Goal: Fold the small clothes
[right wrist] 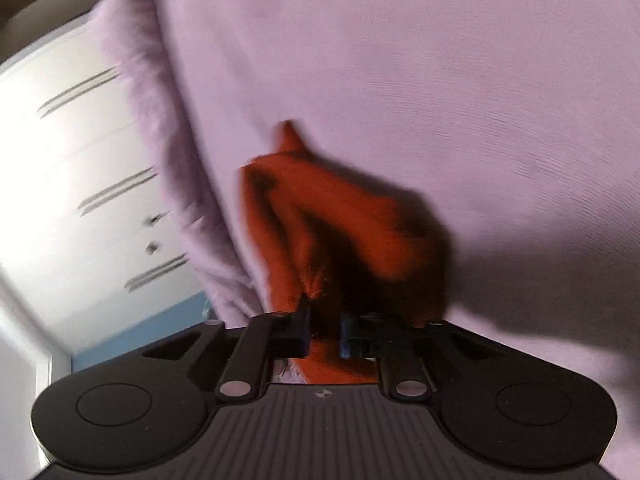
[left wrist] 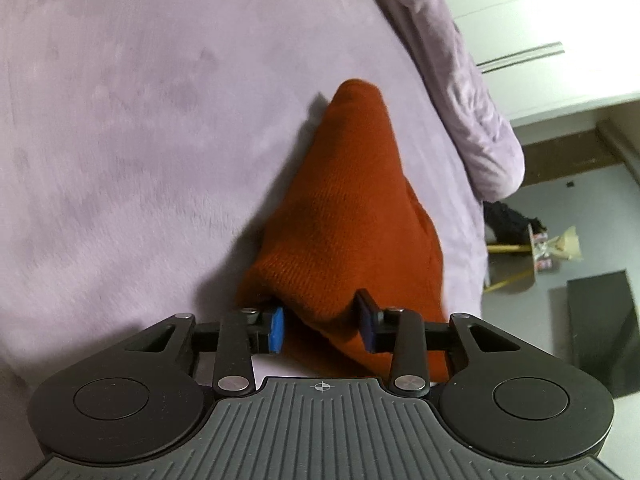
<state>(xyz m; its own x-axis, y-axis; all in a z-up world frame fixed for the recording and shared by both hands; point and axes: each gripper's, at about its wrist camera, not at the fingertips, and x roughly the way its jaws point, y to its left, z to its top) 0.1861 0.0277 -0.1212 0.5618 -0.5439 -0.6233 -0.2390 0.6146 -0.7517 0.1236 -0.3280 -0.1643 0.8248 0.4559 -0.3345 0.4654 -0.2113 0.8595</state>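
Left wrist view: an orange knit garment (left wrist: 340,216) lies bunched on a lilac plush blanket (left wrist: 120,120), its near end gripped between the blue pads of the left gripper (left wrist: 325,327). White drawers (left wrist: 540,32) stand beyond the blanket's edge.

Right wrist view, blurred: the right gripper (right wrist: 325,334) is clenched on a fold of the same orange garment (right wrist: 340,216), which rises crumpled from the blanket (right wrist: 440,80). The drawers (right wrist: 80,160) show at left.
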